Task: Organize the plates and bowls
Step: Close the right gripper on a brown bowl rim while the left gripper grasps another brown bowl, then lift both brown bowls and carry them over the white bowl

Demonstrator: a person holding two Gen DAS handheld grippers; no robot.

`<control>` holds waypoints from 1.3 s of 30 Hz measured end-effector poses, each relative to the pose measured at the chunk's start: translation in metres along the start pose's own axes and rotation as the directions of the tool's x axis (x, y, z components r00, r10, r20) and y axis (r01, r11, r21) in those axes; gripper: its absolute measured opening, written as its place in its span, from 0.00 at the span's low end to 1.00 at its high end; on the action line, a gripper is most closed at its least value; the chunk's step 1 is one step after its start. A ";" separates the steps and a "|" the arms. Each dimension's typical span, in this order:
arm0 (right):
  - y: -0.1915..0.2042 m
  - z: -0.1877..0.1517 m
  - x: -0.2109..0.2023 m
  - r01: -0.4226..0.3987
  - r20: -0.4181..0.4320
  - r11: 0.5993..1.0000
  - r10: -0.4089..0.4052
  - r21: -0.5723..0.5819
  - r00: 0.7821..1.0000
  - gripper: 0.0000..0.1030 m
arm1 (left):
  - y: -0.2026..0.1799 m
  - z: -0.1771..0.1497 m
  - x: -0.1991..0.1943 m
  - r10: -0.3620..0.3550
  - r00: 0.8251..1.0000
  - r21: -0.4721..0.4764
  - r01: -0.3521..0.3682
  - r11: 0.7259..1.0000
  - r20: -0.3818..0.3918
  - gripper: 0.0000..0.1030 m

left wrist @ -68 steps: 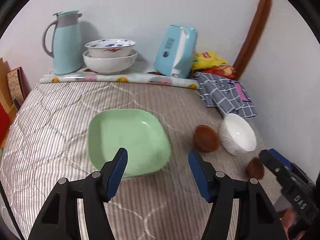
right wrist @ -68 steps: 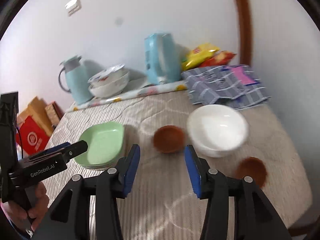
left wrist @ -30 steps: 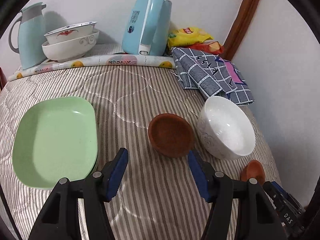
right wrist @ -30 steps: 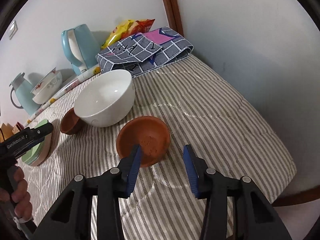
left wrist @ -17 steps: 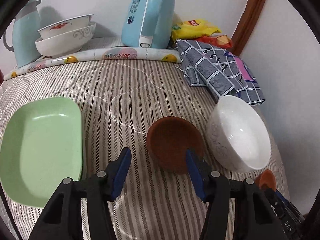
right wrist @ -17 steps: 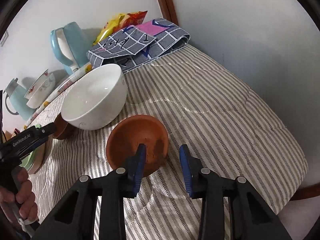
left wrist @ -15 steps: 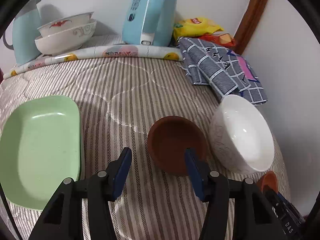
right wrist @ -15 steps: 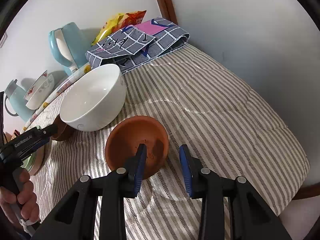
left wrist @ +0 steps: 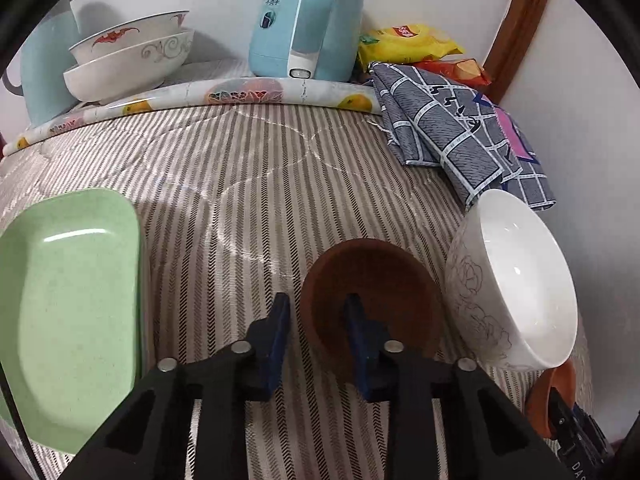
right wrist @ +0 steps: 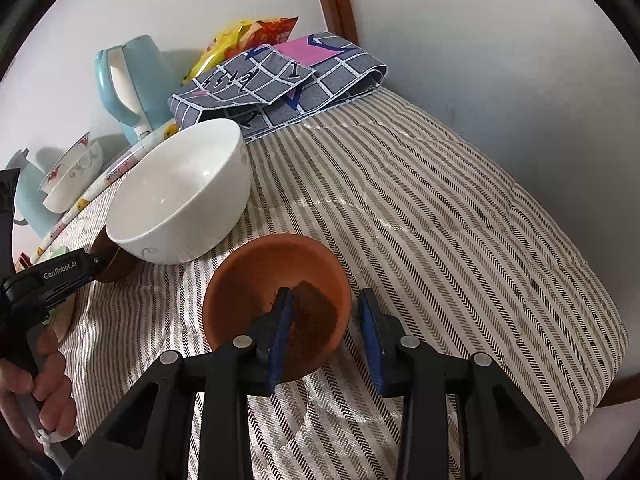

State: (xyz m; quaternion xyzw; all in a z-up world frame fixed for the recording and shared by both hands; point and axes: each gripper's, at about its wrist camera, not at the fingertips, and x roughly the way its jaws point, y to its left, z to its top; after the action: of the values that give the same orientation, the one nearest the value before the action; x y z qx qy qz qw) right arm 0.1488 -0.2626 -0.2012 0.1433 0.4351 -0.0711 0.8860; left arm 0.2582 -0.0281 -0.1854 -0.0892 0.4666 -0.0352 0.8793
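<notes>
My left gripper (left wrist: 318,330) straddles the near-left rim of a dark brown bowl (left wrist: 384,280), one finger inside and one outside, with the jaws half closed. My right gripper (right wrist: 326,320) straddles the right rim of an orange-brown bowl (right wrist: 264,276) in the same way, jaws partly closed. A large white bowl (left wrist: 516,272) stands between the two brown bowls, and shows in the right wrist view (right wrist: 180,196). A green square plate (left wrist: 68,312) lies at the left.
Two stacked patterned bowls (left wrist: 128,60), a blue flask (left wrist: 44,72) and a blue kettle (left wrist: 308,16) stand at the back by the wall. A folded checked cloth (left wrist: 452,128) and snack bags (left wrist: 404,40) lie at the back right. The striped table edge drops off at right (right wrist: 580,320).
Both grippers moved forward and down onto the rims of their brown bowls, and both pairs of jaws narrowed. The bowls have not visibly moved.
</notes>
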 end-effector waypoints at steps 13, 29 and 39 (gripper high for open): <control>-0.006 0.002 -0.008 -0.052 0.016 0.998 0.051 0.027 0.999 0.09 | 0.001 0.000 -0.007 -0.036 0.999 -0.002 0.036 0.999 0.024 0.09; 0.013 0.009 -0.031 -0.062 0.059 0.998 0.064 -0.026 0.996 0.08 | 0.009 -0.007 -0.035 -0.051 0.998 0.001 0.051 0.999 0.036 0.09; 0.025 0.016 -0.066 -0.065 0.096 0.997 0.069 -0.042 0.993 0.08 | 0.010 -0.007 -0.076 -0.058 0.996 0.008 0.057 0.998 0.071 0.09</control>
State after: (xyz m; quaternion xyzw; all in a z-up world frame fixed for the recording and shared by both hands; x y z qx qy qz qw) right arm 0.1267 -0.2440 -0.1354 0.1367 0.3879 -0.0398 0.9106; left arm 0.2091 -0.0082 -0.1294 -0.1013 0.4321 -0.0586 0.8942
